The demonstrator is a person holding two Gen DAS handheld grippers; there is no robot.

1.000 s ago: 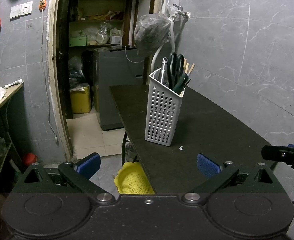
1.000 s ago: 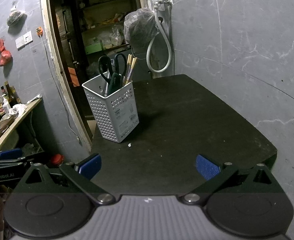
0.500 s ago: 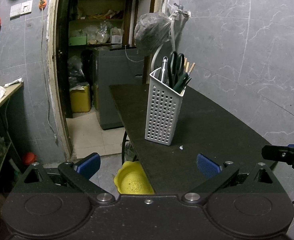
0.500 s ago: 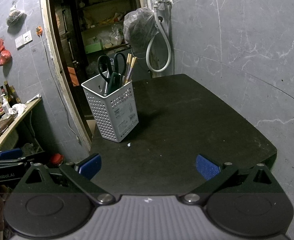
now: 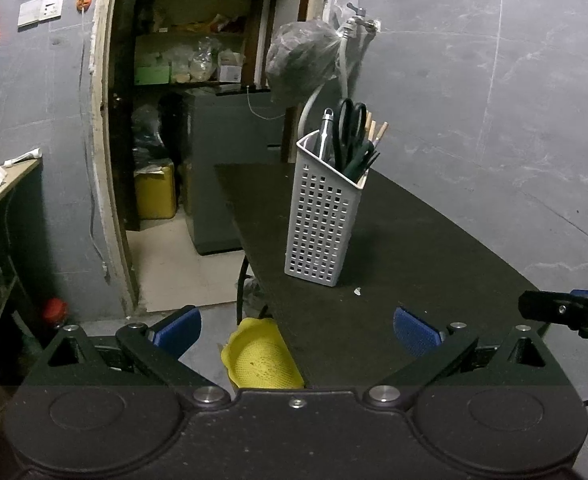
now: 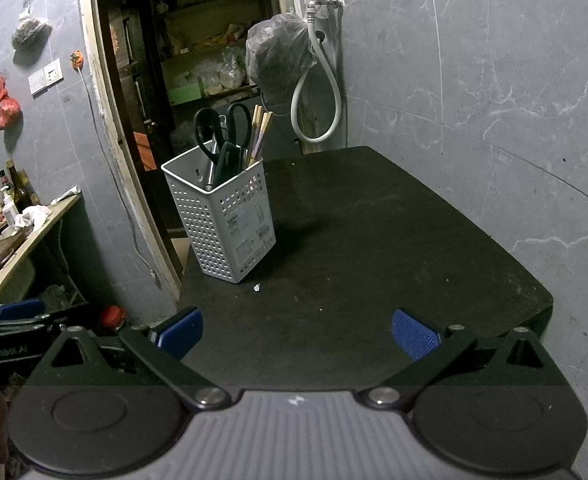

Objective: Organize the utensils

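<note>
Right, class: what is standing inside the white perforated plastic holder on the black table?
Inside the white perforated plastic holder: black-handled scissors, wooden chopsticks and a metal utensil handle. Their lower ends are hidden by its walls.

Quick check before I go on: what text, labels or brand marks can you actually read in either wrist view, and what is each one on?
"GenRobot.AI", on the side of the left gripper, seen at the left edge of the right wrist view.
Sticker label on the white utensil basket: printed text is there, too small and blurred to read.
Nothing else legible in either view.
</note>
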